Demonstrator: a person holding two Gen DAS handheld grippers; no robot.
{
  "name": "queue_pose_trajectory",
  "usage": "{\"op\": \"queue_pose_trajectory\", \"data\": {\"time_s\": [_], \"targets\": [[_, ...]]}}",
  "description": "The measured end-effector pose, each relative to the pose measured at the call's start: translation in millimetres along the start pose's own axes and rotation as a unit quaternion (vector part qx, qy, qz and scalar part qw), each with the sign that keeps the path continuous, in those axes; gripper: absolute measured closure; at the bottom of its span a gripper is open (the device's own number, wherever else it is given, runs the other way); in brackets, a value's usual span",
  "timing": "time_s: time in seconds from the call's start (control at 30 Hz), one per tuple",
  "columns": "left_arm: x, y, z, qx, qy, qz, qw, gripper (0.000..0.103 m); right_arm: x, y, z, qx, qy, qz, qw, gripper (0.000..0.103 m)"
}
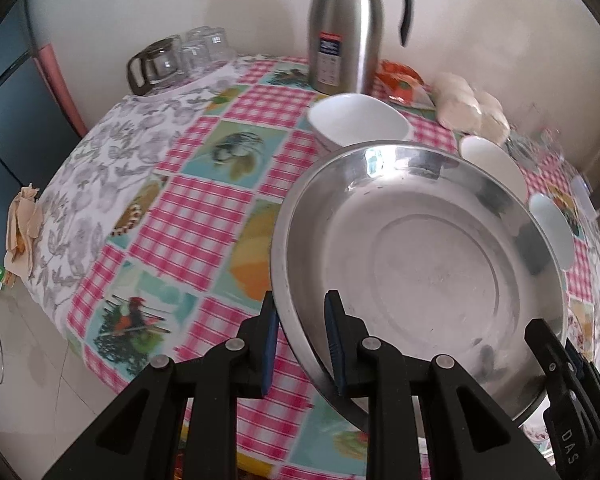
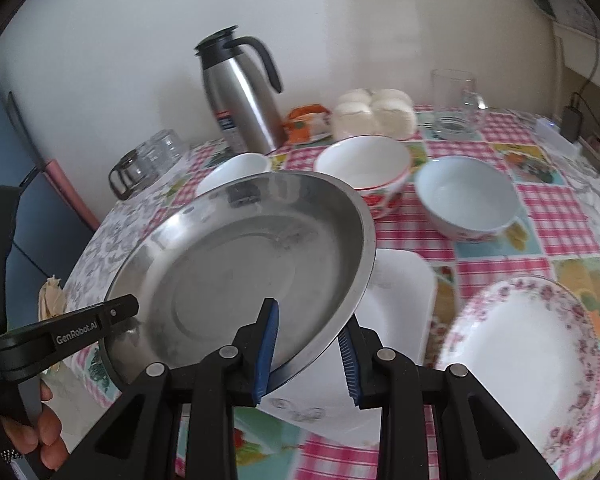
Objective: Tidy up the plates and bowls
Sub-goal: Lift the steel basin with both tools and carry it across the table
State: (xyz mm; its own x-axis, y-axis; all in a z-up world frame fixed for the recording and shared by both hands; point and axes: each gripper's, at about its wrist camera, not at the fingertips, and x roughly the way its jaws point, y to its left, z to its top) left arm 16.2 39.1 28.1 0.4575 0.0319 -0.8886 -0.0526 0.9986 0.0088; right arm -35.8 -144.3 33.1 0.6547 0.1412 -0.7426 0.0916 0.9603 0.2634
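Both wrist views sit close above the checked-cloth table (image 1: pixel 204 208), facing the white wall (image 2: pixel 140 60). They share the round steel plate (image 1: pixel 420 264) and steel black-handled flask (image 2: pixel 240 108), seen from opposite sides.

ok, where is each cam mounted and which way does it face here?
Left wrist: on the left gripper, looking forward across the table; its fingers straddle the steel plate rim, right gripper at its right edge.
Right wrist: on the right gripper, looking over the same steel plate; left gripper and hand at left.
Shared: plate, thermos.
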Motion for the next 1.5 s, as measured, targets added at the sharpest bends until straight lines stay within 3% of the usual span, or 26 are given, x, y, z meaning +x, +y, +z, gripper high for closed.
{"op": "queue_pose_trajectory", "data": {"time_s": [0.37,0.77,1.2,1.5], "targets": [[10,-40,-11,0.021,0.026,-0.019,0.9993,0.079,-13,-40,-5,0.018,-0.002,-0.033,0.999,0.071],[20,-42,-26,0.023,0.05,-0.045,0.9975,0.079,-11,-37,-13,-0.013,0.02,-0.066,0.998,0.071],[24,-42,-31,0.028,0.067,-0.053,0.9959,0.079,2,-44,-25,-0.002,0.069,-0.099,0.993,0.07],[22,-40,-31,0.027,0.065,-0.057,0.9959,0.079,4,-43,-25,-0.002,0.078,-0.106,0.991,0.069]]}}
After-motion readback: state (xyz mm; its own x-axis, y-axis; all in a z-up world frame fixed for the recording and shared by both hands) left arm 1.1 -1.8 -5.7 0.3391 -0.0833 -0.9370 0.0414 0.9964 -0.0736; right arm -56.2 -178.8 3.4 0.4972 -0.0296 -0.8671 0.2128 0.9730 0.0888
